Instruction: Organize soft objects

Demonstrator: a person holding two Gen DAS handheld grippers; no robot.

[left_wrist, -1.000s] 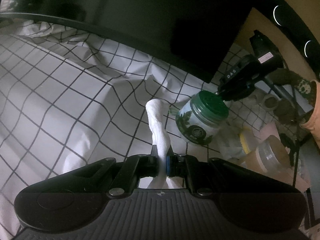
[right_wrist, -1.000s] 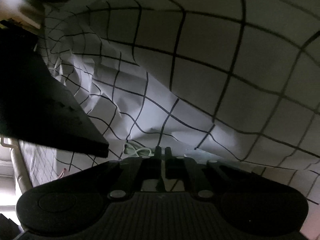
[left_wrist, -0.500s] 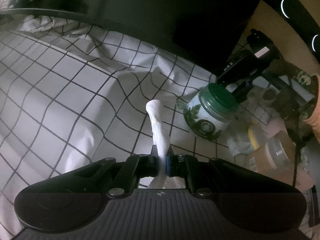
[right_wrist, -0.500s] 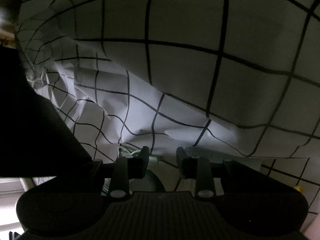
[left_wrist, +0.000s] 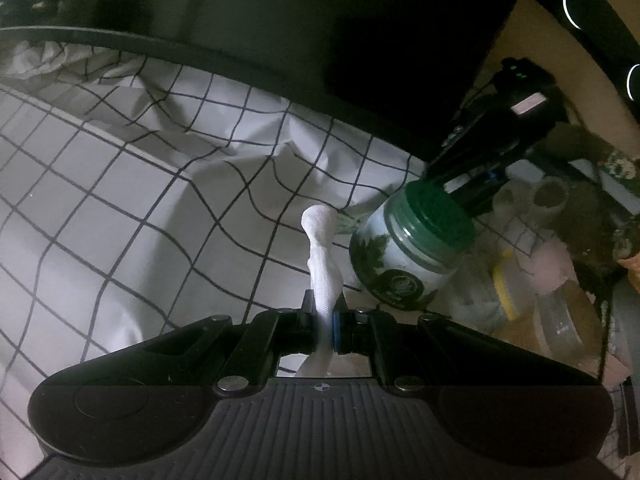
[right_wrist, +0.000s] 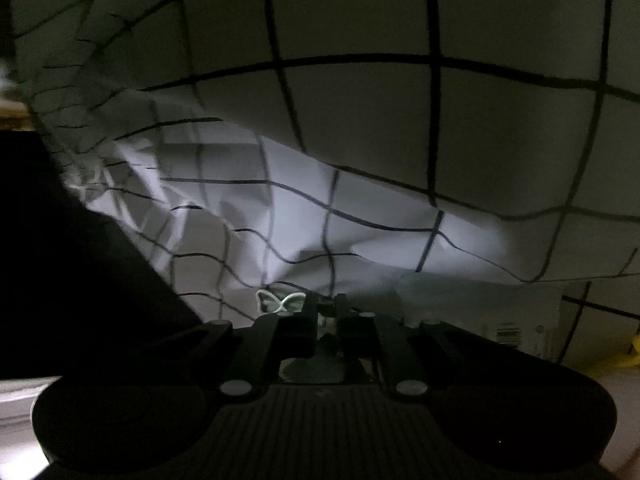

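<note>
My left gripper (left_wrist: 326,314) is shut on a twisted white cloth (left_wrist: 322,248) that sticks up from between its pads above the checked bedsheet (left_wrist: 120,208). Just right of the cloth stands a tilted jar with a dark green lid and leaf print (left_wrist: 404,252). In the left wrist view my right gripper (left_wrist: 460,196) comes down from the upper right with its tips on that lid. In the dim right wrist view the right gripper (right_wrist: 328,308) has its jaws almost together, over the dark lid (right_wrist: 312,366). Whether anything is pinched between them I cannot tell.
A dark panel (left_wrist: 360,40) overhangs the crumpled sheet at the back. Right of the jar lie cardboard rolls (left_wrist: 552,200), a tape roll (left_wrist: 560,320) and a yellow-edged packet (left_wrist: 504,284). A camouflage sleeve (left_wrist: 616,168) reaches in from the right.
The left gripper with the cloth has drifted closer to the jar. The right gripper opened over the lid, then closed again, and rolled, so the sheet looks turned in its view.
</note>
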